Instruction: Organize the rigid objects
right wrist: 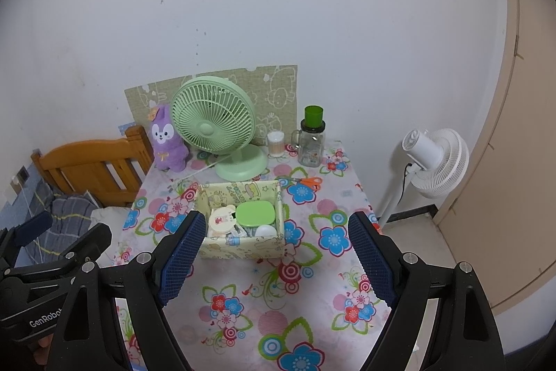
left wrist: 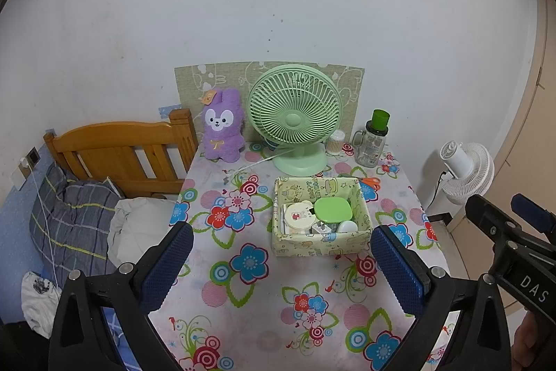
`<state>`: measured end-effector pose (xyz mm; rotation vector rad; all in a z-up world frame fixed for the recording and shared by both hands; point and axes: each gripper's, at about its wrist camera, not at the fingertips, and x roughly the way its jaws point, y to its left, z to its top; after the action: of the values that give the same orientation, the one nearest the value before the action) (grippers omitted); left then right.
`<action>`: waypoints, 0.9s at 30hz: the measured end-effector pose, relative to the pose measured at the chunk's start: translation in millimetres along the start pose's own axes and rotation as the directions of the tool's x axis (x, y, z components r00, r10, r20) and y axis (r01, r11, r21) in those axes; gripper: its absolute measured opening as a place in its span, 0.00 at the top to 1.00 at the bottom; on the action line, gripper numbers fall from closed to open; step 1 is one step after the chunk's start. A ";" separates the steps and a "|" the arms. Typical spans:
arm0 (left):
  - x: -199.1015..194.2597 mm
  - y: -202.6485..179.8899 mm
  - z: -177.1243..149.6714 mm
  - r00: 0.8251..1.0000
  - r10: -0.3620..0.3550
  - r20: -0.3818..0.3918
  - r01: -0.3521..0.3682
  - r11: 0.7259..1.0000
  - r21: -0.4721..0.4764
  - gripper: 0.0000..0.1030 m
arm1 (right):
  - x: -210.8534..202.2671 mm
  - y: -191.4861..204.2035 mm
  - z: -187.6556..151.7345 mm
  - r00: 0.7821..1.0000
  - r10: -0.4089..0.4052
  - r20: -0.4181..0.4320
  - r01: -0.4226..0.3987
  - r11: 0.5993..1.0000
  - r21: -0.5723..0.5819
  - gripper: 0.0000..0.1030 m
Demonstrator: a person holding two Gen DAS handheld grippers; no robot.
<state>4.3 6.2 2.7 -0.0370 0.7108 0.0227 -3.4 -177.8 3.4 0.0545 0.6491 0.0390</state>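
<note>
Hovering above the near end of the flowered tablecloth (left wrist: pixel 243 294), the left gripper (left wrist: pixel 281 256) had its blue pads spread wide with nothing between them. Straight ahead of the fingertips, just past them, sat the patterned storage box (left wrist: pixel 321 246), and inside it lay a green lidded case (left wrist: pixel 333 209), a round cartoon compact (left wrist: pixel 300 217) to its left, and a small white dome (left wrist: pixel 347 227) nearer the tool. Beyond the box stood the green desk fan (left wrist: pixel 294 113), a purple plush bunny (left wrist: pixel 222 126) farther left, a cotton-swab jar (left wrist: pixel 336 143) and a green-capped glass bottle (left wrist: pixel 373 141) to the right. Orange-handled scissors (left wrist: pixel 369 182) lay just behind the box's right corner. The right gripper's black frame (left wrist: pixel 510 242) showed off to the right.

Over to the right wrist view: the right gripper (right wrist: pixel 278 249) was also held wide apart, empty, above the cloth (right wrist: pixel 264 301). The box (right wrist: pixel 243 247) sat ahead and slightly left, its near left corner hidden behind the left finger (right wrist: pixel 184 259). The green case (right wrist: pixel 255 212) and compact (right wrist: pixel 222 218) rested inside. The scissors (right wrist: pixel 307 182) lay beyond the box, ahead of the tool, and a white standing fan (right wrist: pixel 434 162) stood off the table's right side.
</note>
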 end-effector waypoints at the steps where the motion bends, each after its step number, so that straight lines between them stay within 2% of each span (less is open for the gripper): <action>1: 0.2 0.0 0.1 1.000 0.000 -0.001 0.000 1.000 0.001 0.00 | 0.0 -0.3 -0.4 1.000 0.000 -0.001 0.000 1.000 0.000 0.16; 27: 15.3 -0.5 4.1 1.000 0.004 -0.021 -0.004 1.000 0.000 0.00 | 15.7 0.0 3.2 1.000 0.009 -0.018 -0.009 1.000 0.005 0.16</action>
<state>18.6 5.9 -4.2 -0.0363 0.7318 0.0259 11.0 -177.1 -3.6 0.0619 0.6670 0.0466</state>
